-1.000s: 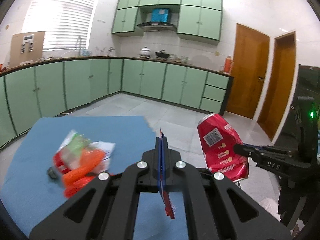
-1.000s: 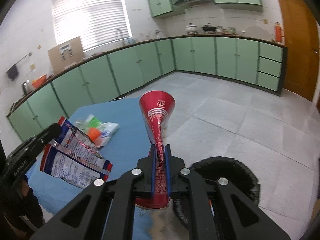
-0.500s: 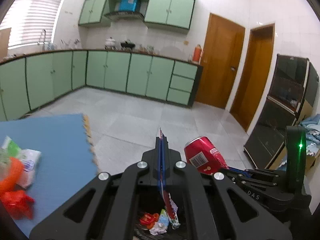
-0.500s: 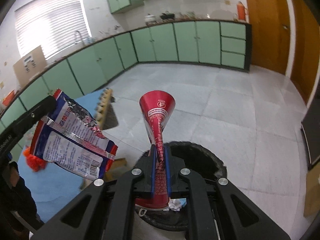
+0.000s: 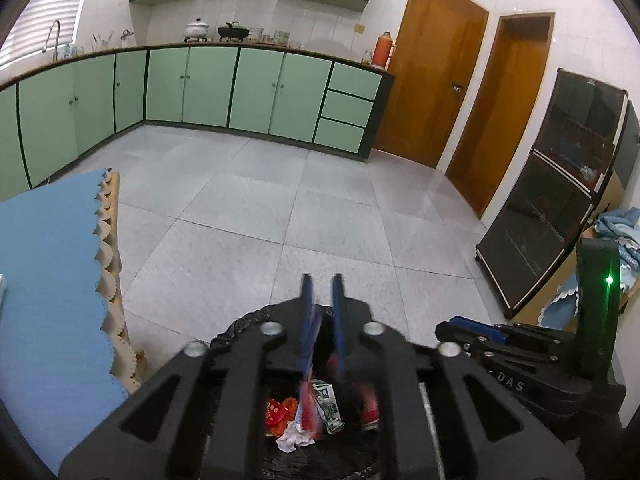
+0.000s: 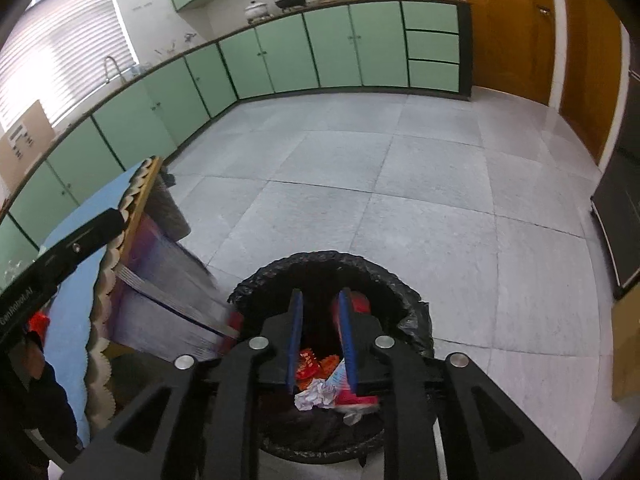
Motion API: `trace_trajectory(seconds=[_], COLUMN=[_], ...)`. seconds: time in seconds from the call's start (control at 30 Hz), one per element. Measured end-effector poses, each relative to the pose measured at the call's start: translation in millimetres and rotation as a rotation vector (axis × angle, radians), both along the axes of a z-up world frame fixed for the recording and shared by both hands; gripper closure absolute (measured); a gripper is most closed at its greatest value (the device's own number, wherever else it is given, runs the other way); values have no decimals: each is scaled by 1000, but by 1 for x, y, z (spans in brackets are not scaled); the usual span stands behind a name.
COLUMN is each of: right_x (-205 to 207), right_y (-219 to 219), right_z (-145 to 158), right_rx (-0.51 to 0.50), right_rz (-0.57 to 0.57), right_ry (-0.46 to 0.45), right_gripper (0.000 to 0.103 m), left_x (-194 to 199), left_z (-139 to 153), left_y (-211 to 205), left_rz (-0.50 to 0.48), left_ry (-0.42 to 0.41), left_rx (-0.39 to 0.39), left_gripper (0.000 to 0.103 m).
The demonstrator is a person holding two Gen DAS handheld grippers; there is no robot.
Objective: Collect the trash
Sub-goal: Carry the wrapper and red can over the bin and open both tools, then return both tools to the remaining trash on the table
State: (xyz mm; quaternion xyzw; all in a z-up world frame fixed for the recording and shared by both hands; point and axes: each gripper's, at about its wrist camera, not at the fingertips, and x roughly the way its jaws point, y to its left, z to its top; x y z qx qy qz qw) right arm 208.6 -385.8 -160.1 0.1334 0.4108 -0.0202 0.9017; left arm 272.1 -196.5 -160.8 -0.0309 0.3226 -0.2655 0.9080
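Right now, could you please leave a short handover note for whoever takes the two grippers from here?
Left gripper: jaws opening over the bin, blurred wrapper dropping from them.
Right gripper: jaws opening, red can slipping into the bin.
Done: crumpled paper and other scraps lie in the bin.
Left: check that the wrapper lands inside; a red scrap sits on the blue table.

Falling wrapper (image 6: 176, 308) motion-blurred, red can (image 5: 370, 402) smeared, bin (image 6: 416, 320) near rim hidden behind gripper body
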Motion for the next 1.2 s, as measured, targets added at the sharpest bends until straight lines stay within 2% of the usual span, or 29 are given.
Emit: trace_trajectory(seconds=[0.07, 0.1, 0.37, 0.53, 0.73, 0.87, 1.0, 1.2], right_x=[-3, -5, -21, -29, -38, -42, -41, -36], right_y=[-1, -2, 2, 13, 46, 78, 119, 177], right_z=[2, 3, 25, 45, 71, 82, 86, 80], right_rx=[-6, -11, -54, -78, -94, -87, -85, -49], right_rz=[-10, -15, -48, -47, -4, 45, 113, 210], right_ry=[-6, -10, -66, -114, -198, -260, -300, -310], right_gripper=[74, 68, 40, 18, 7, 6, 6, 6], left_x=[-2, -2, -6, -23, -47, -64, -81, -101], left_z=[3, 5, 27, 45, 63, 68, 69, 71], left_y=[3, 4, 22, 55, 105, 144, 187, 241], left_rz=[1, 1, 27, 88, 189, 270, 367, 481], left_ry=[-12, -16, -40, -77, -127, -131, -147, -150], left_rx=[-13, -15, -44, -53, -16, 10, 77, 137], left_gripper=[63, 60, 50, 42, 36, 35, 34, 32])
